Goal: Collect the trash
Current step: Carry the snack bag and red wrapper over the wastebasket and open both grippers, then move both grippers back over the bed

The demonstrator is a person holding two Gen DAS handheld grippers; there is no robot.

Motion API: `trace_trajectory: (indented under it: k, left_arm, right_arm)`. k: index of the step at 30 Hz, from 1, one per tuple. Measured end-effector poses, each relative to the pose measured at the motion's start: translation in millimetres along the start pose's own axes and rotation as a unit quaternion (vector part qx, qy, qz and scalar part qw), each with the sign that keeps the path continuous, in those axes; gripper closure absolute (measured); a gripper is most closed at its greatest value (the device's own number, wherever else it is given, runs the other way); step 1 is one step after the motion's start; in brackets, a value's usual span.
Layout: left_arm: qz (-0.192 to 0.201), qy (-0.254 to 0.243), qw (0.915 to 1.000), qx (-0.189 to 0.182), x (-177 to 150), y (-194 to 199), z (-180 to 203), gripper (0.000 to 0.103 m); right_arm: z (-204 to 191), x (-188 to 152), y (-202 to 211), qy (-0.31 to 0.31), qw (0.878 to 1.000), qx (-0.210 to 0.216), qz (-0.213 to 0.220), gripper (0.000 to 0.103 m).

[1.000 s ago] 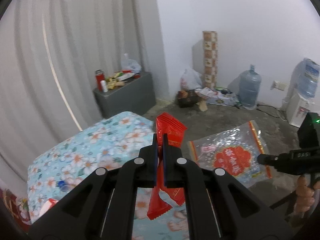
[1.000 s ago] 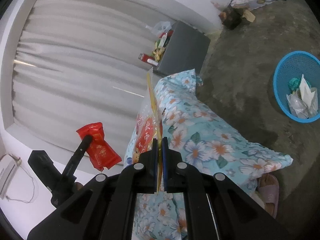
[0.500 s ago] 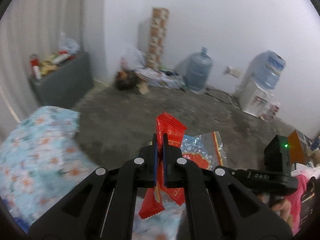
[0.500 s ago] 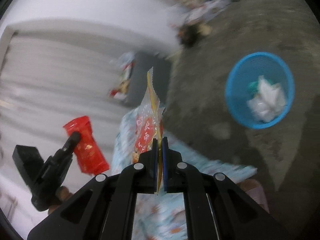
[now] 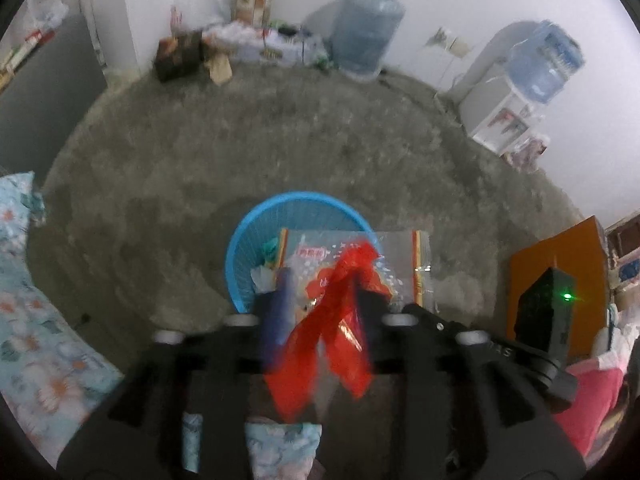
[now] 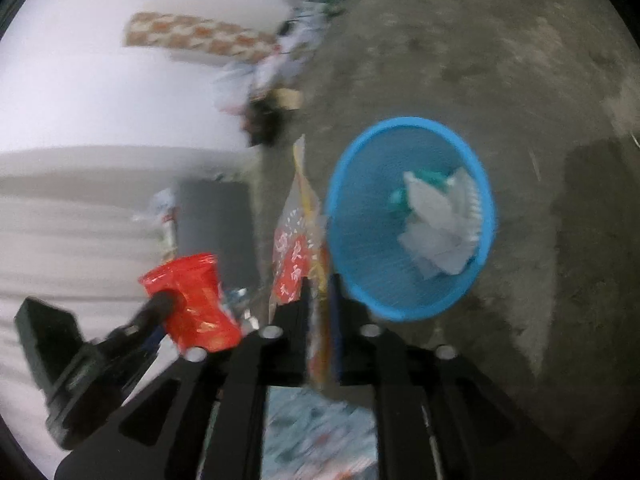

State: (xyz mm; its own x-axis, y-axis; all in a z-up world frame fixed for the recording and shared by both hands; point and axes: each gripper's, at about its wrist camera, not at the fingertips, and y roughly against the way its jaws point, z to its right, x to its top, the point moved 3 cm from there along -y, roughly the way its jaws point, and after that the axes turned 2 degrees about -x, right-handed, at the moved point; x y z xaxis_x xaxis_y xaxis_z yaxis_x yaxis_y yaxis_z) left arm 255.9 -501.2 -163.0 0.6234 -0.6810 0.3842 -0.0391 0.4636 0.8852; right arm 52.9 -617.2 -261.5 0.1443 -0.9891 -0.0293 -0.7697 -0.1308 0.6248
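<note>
— Blue mesh basket (image 5: 240, 248) sits on the grey concrete floor (image 5: 280, 140), just ahead of both tools. Do you see what is inside?

— White crumpled paper (image 6: 436, 224) and a bit of green stuff lie at its bottom, clear in the right wrist view (image 6: 412, 216).

— And the left gripper (image 5: 320, 300)?

— Its jaws are opening, well apart. A red wrapper (image 5: 340, 320) hangs between them, leaning against the right-hand finger; the blue-padded finger (image 5: 280, 300) on the other side stands clear of it. Motion blur keeps me from saying whether the wrapper touches anything more than that one finger.

— Where is it relative to the basket?

— In front of the near rim, seen from the left wrist. From the right wrist the same red wrapper (image 6: 192, 300) shows beside the left gripper's tip (image 6: 160, 304), off to the left of the basket.

— The right gripper (image 6: 320, 292)?

— Jaws opening too, a narrow gap. A clear snack bag with red print (image 6: 296, 248) stands edge-on between them, rising past the fingertips next to the basket's rim. In the left wrist view that bag (image 5: 352, 256) spreads flat over the basket's far right side.

— Anything else around?

— A floral bedsheet (image 5: 24, 320) at the left, a water jug (image 5: 368, 28) and a dispenser (image 5: 504, 112) by the white wall.
</note>
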Motion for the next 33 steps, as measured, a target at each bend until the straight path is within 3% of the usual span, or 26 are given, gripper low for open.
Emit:
trace_trajectory:
  k: [2,4,6,10,15,19,23,26,29,33]
  left_arm:
    - [-0.005,0.007,0.9999,0.009,3,-16,-5,0.049]
    - [-0.011,0.02,0.9997,0.012,1,-18,-12,0.048]
    - [-0.009,0.043,0.999,-0.005,-3,-11,-17,0.047]
    - [0.015,0.04,0.999,-0.013,-5,19,-12,0.042]
    - [0.074,0.022,0.997,-0.012,-11,88,1,0.038]
    - [0.127,0.016,0.9914,-0.026,-31,158,10,0.034]
    - [0.186,0.021,0.9821,-0.017,-62,228,7,0.031]
    - [0.22,0.024,0.975,0.014,-95,280,-5,0.029]
    - [0.243,0.042,0.968,0.046,-135,328,-26,0.028]
    - [0.278,0.097,0.9503,0.101,-202,385,-64,0.026]
  right_arm:
    - [20,9,-18,-0.014,1.0,-0.018,0.005,0.056]
    - [37,12,-33,-0.016,0.998,-0.061,0.0,0.054]
    - [51,12,-40,-0.026,0.997,-0.078,-0.009,0.053]
    - [60,3,-30,-0.034,0.997,-0.075,-0.001,0.05]
    - [47,-7,-11,-0.018,0.997,-0.079,0.017,0.049]
    - [-3,-27,12,0.069,0.993,-0.096,0.031,0.049]
    - [-71,-53,31,0.165,0.98,-0.104,0.044,0.043]
    - [-123,-81,49,0.219,0.97,-0.092,0.051,0.039]
    - [-169,-118,64,0.288,0.952,-0.081,0.058,0.03]
    - [-217,-182,72,0.388,0.917,-0.077,0.046,0.024]
